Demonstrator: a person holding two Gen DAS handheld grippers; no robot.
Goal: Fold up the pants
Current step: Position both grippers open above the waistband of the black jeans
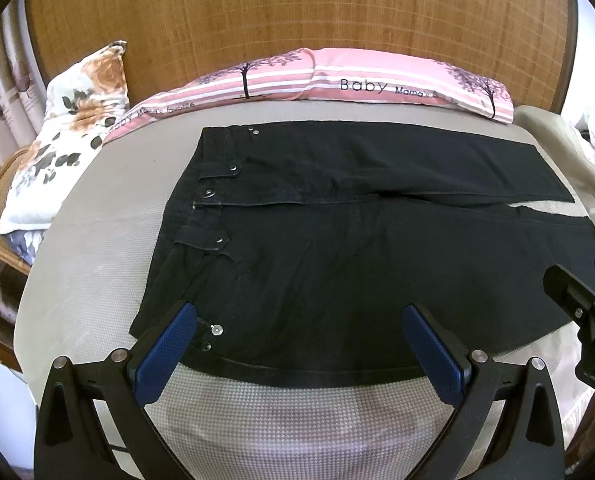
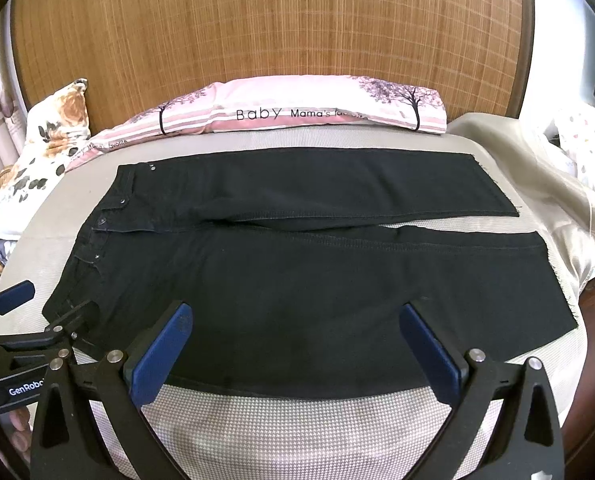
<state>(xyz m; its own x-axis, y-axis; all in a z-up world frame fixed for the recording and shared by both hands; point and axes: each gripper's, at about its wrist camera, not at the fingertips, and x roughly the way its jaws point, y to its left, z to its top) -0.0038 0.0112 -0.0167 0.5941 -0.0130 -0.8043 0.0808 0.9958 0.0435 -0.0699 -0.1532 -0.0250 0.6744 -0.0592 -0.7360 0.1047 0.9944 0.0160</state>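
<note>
Black pants (image 1: 337, 248) lie flat on the grey bed cover, waistband at the left, both legs running right, side by side. They also show in the right wrist view (image 2: 297, 280). My left gripper (image 1: 299, 316) is open and empty, hovering over the near edge of the pants at the waist end. My right gripper (image 2: 297, 316) is open and empty, over the near leg's edge further right. The right gripper also shows at the right edge of the left wrist view (image 1: 585, 300), and the left gripper at the left edge of the right wrist view (image 2: 37, 320).
A pink striped pillow (image 1: 337, 80) lies along the headboard (image 1: 297, 8) behind the pants. A floral pillow (image 1: 69, 136) leans at the far left. A beige blanket (image 2: 537, 172) is bunched at the right. The grey bed cover (image 2: 297, 420) extends toward me.
</note>
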